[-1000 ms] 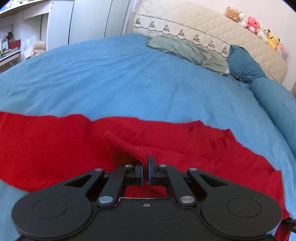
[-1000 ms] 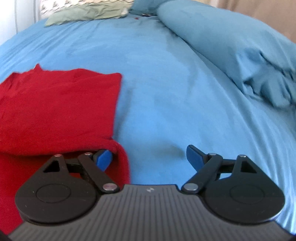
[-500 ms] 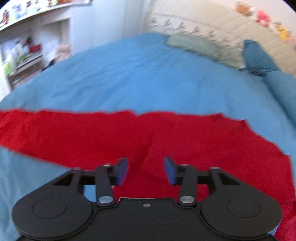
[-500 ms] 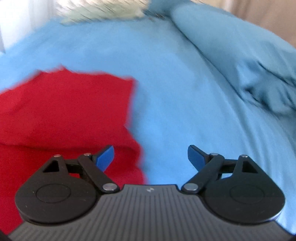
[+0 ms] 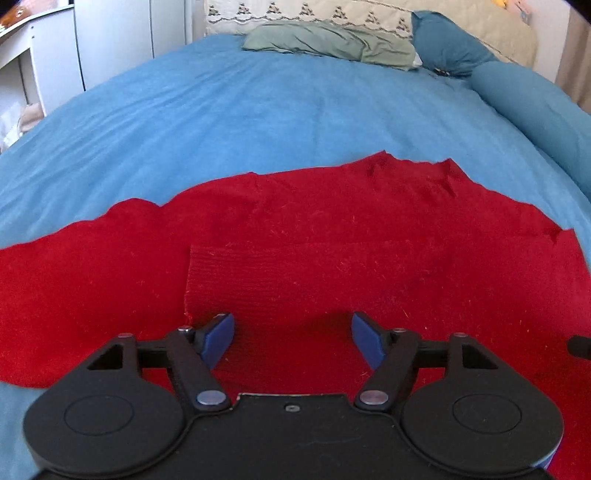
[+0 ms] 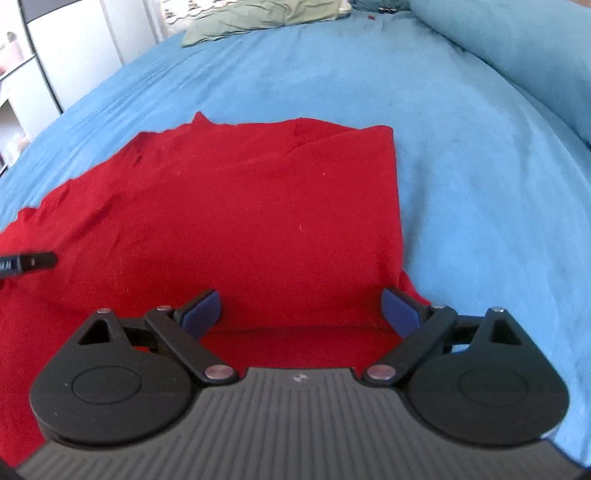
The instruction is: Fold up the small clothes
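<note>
The red knitted garment (image 5: pixel 332 251) lay spread flat on the blue bedspread (image 5: pixel 258 110), and both tongs hovered low over its near side, empty. The left gripper (image 5: pixel 291 339) stood with its blue-padded fingers (image 5: pixel 218 338) wide apart, nothing between them, red cloth filling the gap below. Just ahead of its left finger sat a squared-off ribbed flap (image 5: pixel 258 273) resting on top of the rest of the cloth, which reads as a cuff or sleeve end already turned in over the body. Off to the left of that gripper more red cloth stretched out sideways toward the frame edge.

The right gripper (image 6: pixel 301 310) was parted too, holding nothing. Ahead of it, on the right, the garment (image 6: pixel 240 221) ended in a straight, clean line (image 6: pixel 397 206), most likely a side already folded in. Right at the fingertips a lower layer peeked out under the upper one, with a small bump of cloth beside the right finger (image 6: pixel 400 306). At the far left of this view a dark tip (image 6: pixel 29 262), probably part of the other tong, poked in over the cloth.

So, by my reading: the side folds looked partly or wholly done, the piece was still long, and the lengthwise fold-over remained. With both tongs sitting at the near hem, a pinch on that edge seemed the next call.

Beyond the garment, well ahead of both tongs, a crumpled grey-green cloth (image 5: pixel 328 40) lay by the cream quilted headboard (image 5: pixel 369 14), and a teal bolster (image 5: pixel 535 107) ran along the right.
</note>
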